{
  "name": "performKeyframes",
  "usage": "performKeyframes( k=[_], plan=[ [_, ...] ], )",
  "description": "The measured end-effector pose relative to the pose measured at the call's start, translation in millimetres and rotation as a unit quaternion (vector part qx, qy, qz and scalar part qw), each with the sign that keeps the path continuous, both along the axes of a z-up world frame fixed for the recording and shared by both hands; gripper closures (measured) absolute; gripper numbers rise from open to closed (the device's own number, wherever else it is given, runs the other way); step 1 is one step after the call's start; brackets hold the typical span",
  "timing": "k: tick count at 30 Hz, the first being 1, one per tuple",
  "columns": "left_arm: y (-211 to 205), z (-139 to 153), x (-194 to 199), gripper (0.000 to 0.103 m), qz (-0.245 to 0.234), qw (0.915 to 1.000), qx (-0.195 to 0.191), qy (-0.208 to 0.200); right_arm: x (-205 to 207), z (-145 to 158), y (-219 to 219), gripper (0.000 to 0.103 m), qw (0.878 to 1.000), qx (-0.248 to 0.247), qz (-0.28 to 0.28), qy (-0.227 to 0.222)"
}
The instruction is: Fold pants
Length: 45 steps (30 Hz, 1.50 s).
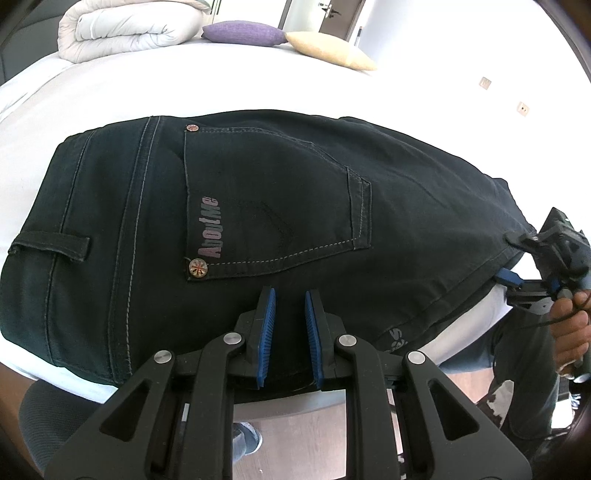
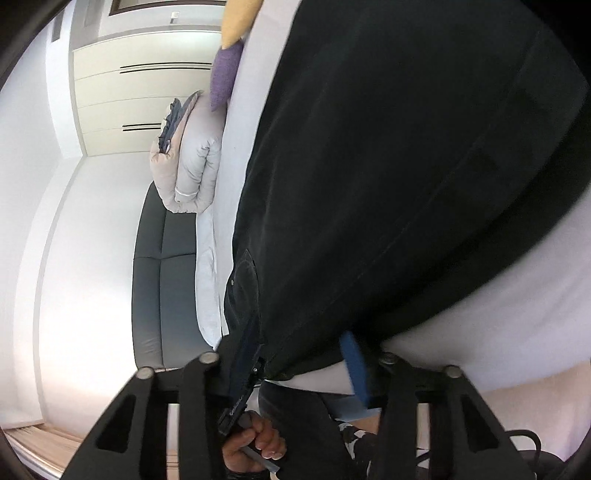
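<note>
Dark pants (image 1: pixel 258 206) lie flat on the white bed (image 1: pixel 110 92), back pocket up, and fill most of the left wrist view. My left gripper (image 1: pixel 290 328) sits at their near edge, its blue pads close together with dark cloth pinched between them. At the pants' right end, my right gripper (image 1: pixel 511 258) straddles the edge, one jaw above the cloth and a blue pad (image 1: pixel 506 276) below it. In the right wrist view the pants (image 2: pixel 388 184) run between the jaws. A strip of white sheet shows between the cloth and the blue pad (image 2: pixel 355 369). The other finger is hidden.
A rolled pale duvet (image 1: pixel 125 29), a purple pillow (image 1: pixel 243 31) and a yellow pillow (image 1: pixel 328 50) lie at the bed's far side. Wood floor (image 1: pixel 295 432) shows below the near edge. A dark padded headboard (image 2: pixel 162 277) and white cupboards (image 2: pixel 147 92) stand beyond.
</note>
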<state>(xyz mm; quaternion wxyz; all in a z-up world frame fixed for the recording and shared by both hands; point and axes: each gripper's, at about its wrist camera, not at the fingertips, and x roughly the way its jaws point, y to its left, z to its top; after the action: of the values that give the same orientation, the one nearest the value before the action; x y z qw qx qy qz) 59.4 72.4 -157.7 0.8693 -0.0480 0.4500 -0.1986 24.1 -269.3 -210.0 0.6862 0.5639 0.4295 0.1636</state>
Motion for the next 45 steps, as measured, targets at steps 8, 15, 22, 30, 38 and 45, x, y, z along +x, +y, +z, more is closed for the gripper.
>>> performKeyframes(
  k=[8,15,22,30,38,45],
  plan=[
    [-5,3,1,0.086,-0.006,0.9999,0.007,0.004,-9,-3,4,0.101,0.999,-0.051,0.0,0.003],
    [-8,6,3,0.086,-0.002,0.9999,0.004,0.011,-11,-4,11,0.099,0.998,-0.061,0.005,-0.013],
    [-30,31,20,0.086,-0.015,0.9993,-0.033,0.001,-16,16,-35,0.059,0.996,-0.048,-0.065,-0.04],
    [-67,8,30,0.086,-0.057,0.9983,-0.002,0.009,-29,-12,-63,0.103,0.993,-0.026,-0.115,-0.015],
    [-56,17,27,0.086,-0.045,0.998,-0.041,0.015,-28,12,-79,0.066,0.989,-0.062,-0.128,-0.043],
    [-59,10,32,0.086,-0.055,0.9979,-0.029,0.02,-36,-12,-115,0.102,0.982,-0.014,-0.187,-0.006]
  ],
)
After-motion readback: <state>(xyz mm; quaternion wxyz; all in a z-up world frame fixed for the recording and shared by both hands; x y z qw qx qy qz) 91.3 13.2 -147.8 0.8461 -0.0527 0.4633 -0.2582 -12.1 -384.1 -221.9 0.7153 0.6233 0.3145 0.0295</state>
